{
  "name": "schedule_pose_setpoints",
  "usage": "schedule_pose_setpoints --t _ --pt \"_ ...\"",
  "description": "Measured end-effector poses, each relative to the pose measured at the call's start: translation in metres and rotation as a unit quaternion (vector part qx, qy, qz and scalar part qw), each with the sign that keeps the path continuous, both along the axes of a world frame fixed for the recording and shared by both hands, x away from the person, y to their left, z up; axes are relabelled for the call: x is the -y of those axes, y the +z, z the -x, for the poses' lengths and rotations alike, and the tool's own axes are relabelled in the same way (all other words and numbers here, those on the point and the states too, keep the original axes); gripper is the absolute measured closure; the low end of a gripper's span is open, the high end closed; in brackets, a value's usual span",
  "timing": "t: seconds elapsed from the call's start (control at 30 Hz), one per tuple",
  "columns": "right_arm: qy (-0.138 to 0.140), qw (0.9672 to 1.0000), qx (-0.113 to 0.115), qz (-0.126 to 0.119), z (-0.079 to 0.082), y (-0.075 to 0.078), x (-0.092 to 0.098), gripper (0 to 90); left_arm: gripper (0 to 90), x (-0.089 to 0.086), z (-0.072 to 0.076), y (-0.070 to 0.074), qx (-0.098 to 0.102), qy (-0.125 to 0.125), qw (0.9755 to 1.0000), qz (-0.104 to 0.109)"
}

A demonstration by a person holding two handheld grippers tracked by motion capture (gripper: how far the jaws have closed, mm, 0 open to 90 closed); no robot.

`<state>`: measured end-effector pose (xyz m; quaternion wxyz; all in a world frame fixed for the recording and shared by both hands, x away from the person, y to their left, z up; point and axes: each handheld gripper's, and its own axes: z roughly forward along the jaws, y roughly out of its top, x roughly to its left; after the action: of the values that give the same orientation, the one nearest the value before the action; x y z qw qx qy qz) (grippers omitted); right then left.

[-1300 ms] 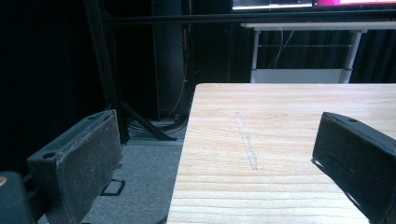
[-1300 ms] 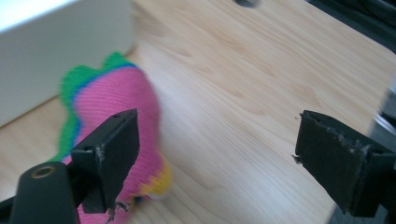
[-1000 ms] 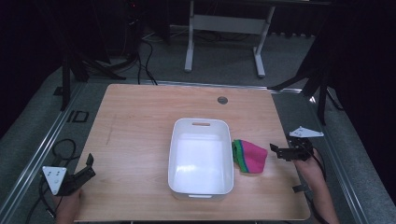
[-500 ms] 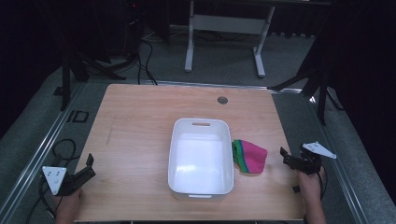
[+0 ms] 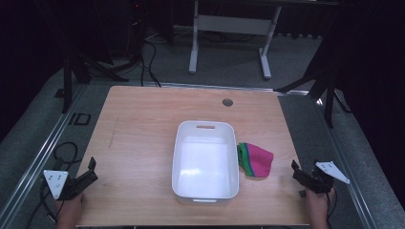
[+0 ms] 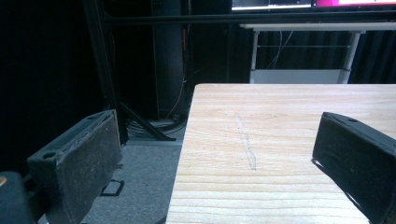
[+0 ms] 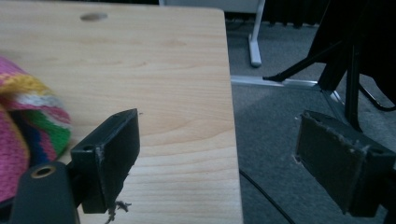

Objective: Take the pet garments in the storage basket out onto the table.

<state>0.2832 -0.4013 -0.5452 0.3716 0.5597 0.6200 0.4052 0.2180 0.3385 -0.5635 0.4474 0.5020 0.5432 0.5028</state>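
High view: one white bin (image 5: 205,160) at table (image 5: 143,124) centre, one pink-green cloth (image 5: 256,160) touching its right wall; two grippers, left (image 5: 85,175) and right (image 5: 300,172), at the near corners. Left gripper view: jaws wide apart, empty. Right gripper view: jaws wide apart, empty, cloth (image 7: 23,135) beside the left jaw

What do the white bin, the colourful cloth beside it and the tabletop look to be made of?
Bin: probably plastic; smooth, evenly white, rounded corners, a moulded handle slot.
Cloth: looks knitted, likely yarn; ribbed stitches and fuzzy pink, green, yellow and blue stripes in the right gripper view.
Tabletop: light wood or wood-look laminate, matte; the grain lines show, but the pictures cannot settle which.
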Motion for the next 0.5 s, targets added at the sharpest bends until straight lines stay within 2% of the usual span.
schedule_pose_setpoints --t 0.03,0.23,0.5 --pt "0.0 1.0 0.0 0.0 0.0 0.0 0.0 13.5 1.8 0.0 0.0 0.0 0.0 0.0 1.0 0.0" --pt "-0.014 0.9991 0.04 -0.008 0.014 -0.003 0.0 13.5 1.8 0.0 0.0 0.0 0.0 0.0 1.0 0.0" --pt "-0.032 0.9984 0.047 -0.005 0.017 -0.008 0.002 13.7 1.8 0.0 0.0 0.0 0.0 -0.001 1.0 0.0"
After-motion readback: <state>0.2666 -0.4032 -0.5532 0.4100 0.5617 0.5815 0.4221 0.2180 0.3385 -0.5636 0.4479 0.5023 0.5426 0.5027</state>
